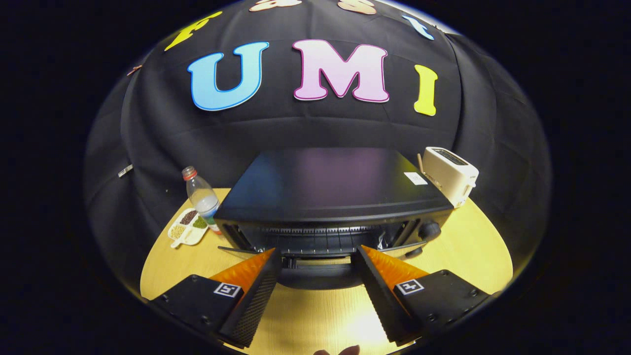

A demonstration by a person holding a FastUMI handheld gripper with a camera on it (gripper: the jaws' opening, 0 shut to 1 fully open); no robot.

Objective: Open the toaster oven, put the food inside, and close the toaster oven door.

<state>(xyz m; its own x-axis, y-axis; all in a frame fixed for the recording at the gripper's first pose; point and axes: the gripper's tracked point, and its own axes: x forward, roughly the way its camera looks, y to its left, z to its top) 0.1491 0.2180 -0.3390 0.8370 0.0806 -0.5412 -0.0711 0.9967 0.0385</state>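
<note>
The gripper (318,254) sits at the lower middle of the frame with its two fingers spread wide, holding nothing; their tips reach the front of the toaster oven (330,197), one on each side of the door's middle. The toaster oven, a black box with a flat top, stands at the centre of the frame on a light wooden table (473,246), and a dark knob (430,230) shows at its front right. Whether its door is fully down cannot be told. Left of the oven stand a clear bottle (201,197) and a small divided tray (189,227) with food in it. A white toaster (449,175) stands to the oven's upper right.
</note>
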